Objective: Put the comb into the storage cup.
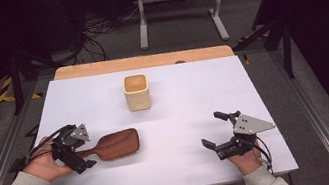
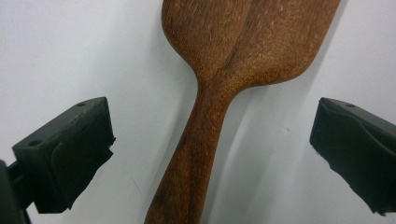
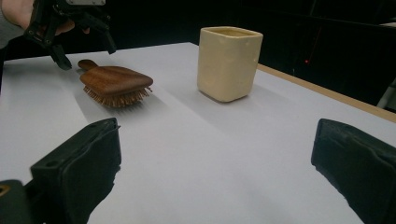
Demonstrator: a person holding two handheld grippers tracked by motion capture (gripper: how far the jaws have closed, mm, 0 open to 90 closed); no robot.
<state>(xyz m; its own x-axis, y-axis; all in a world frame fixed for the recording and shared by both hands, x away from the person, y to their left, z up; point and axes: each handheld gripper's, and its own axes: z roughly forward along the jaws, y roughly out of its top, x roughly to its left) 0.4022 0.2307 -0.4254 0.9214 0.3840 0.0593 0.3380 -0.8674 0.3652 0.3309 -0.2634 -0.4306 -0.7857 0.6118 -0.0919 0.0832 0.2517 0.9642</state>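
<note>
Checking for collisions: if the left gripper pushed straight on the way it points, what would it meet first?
Probably the wooden hairbrush: its handle lies between the left gripper's open jaws, untouched, its wide head just beyond.

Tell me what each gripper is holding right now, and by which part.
Nothing is held. The left gripper is open, its jaws either side of the hairbrush handle without touching. The right gripper is open over bare table.

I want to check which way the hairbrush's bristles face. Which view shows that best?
The right gripper view: the hairbrush is seen side-on, bristles down on the table. The high view shows its wooden back from above. The left gripper view shows its handle between the open left gripper fingers.
</note>
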